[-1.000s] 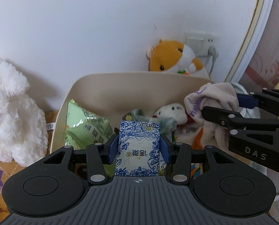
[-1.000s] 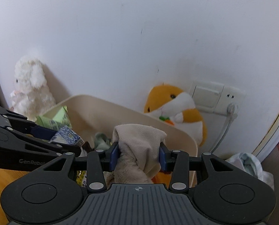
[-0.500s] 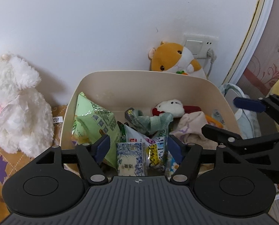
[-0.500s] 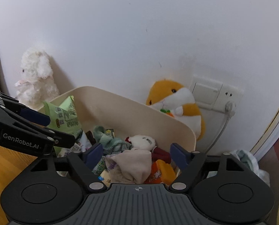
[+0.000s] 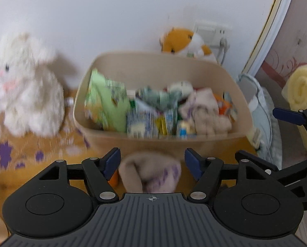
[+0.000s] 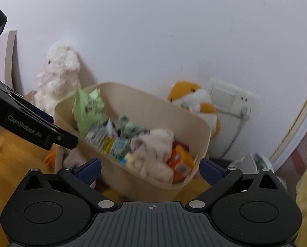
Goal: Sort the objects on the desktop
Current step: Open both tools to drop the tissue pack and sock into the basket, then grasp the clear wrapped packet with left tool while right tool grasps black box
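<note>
A beige bin (image 5: 163,142) stands against the wall, filled with snacks and soft things. In it lie a blue-and-white packet (image 5: 139,124) and a beige cloth (image 5: 203,113), free of both grippers. My left gripper (image 5: 151,157) is open in front of the bin. Below its jaws a beige sock with purple print (image 5: 151,175) lies on the table, untouched. My right gripper (image 6: 150,164) is back from the bin (image 6: 203,142). Its jaws are opening wide with nothing between them. The cloth (image 6: 155,154) rests at the bin's near side. Both views are blurred.
A white plush rabbit (image 5: 27,94) sits left of the bin and an orange hamster plush (image 5: 184,43) behind it, by a wall socket (image 6: 225,96). A pale bag (image 5: 256,103) and a rolled yellow towel (image 5: 301,86) lie to the right. A small orange item (image 5: 113,180) lies beside the sock.
The left gripper let go of the blue-and-white packet and the right let go of the beige cloth, both into the bin. Both grippers opened and drew back from the bin.
</note>
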Demonstrator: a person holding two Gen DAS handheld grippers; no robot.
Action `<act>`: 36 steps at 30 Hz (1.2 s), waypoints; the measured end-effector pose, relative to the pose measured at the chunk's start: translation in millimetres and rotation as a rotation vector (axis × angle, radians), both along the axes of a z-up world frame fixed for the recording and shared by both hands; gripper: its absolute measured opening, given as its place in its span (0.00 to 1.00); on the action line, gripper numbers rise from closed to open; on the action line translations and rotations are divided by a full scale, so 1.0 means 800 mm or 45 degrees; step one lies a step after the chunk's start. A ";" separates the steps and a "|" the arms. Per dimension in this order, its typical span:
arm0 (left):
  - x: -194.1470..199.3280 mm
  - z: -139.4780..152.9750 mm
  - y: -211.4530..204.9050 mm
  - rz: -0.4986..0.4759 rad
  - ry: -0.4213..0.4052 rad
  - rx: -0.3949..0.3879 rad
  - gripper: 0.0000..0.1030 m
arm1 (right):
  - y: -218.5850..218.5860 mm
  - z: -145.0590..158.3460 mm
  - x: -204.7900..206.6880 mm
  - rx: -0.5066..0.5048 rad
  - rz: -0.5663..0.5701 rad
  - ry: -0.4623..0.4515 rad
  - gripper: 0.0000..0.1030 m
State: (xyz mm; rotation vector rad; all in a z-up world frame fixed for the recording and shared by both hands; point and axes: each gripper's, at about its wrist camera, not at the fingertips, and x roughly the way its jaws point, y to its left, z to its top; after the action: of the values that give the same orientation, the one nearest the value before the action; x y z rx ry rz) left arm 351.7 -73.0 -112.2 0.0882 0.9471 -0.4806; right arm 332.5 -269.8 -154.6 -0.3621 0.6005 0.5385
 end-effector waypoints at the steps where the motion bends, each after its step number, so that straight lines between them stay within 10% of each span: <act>1: -0.004 -0.003 0.002 0.002 0.017 0.001 0.68 | -0.002 -0.005 -0.005 -0.008 -0.003 0.009 1.00; 21: -0.061 -0.084 -0.006 -0.038 0.371 -0.022 0.68 | -0.024 -0.094 -0.044 -0.175 0.019 0.241 1.00; 36: -0.055 -0.125 -0.023 -0.023 0.451 0.045 0.68 | -0.004 -0.134 -0.042 -0.258 0.161 0.289 0.89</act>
State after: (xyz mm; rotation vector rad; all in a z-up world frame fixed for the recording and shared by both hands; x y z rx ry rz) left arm 307.4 -91.1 -212.3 0.0440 1.3030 -0.5051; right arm 299.1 -273.3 -262.1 -0.5378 0.8586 0.6469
